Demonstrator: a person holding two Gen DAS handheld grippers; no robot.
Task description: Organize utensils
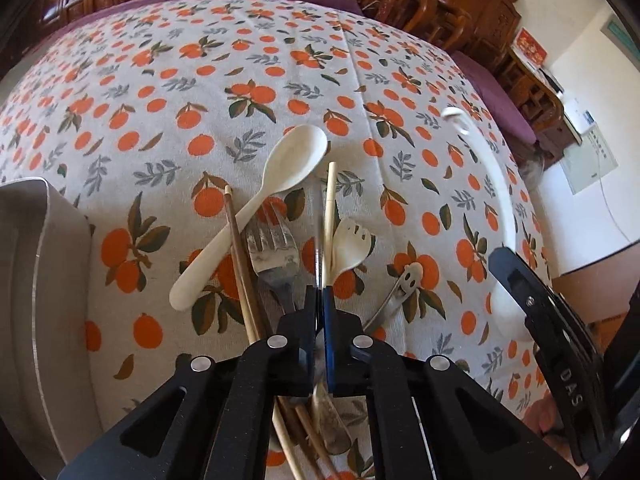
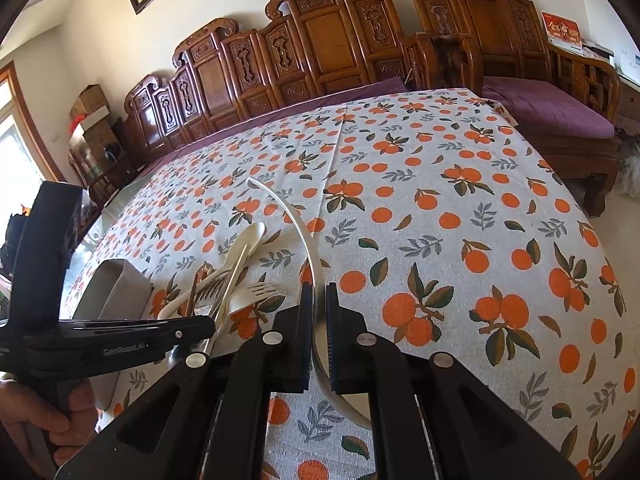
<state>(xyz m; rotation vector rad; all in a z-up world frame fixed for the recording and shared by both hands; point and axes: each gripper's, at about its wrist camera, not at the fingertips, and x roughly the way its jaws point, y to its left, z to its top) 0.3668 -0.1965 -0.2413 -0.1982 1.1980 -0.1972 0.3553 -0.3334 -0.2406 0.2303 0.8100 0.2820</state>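
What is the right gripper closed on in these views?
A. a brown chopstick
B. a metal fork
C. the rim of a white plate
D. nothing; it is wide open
C: in the right wrist view the right gripper pinches the thin curved rim of the white plate edge-on between its fingers.

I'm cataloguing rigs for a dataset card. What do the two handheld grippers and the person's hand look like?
Both grippers are matte black plastic with angular linkage arms, triangular cutouts and round silver pivot pins. The left gripper and right gripper have flat fingers with blue ribbed pads. White lettering reads "GenRobot.AI" on the left unit and "DAS" on the right. A bare hand grips the left handle; no sleeve or cables show.
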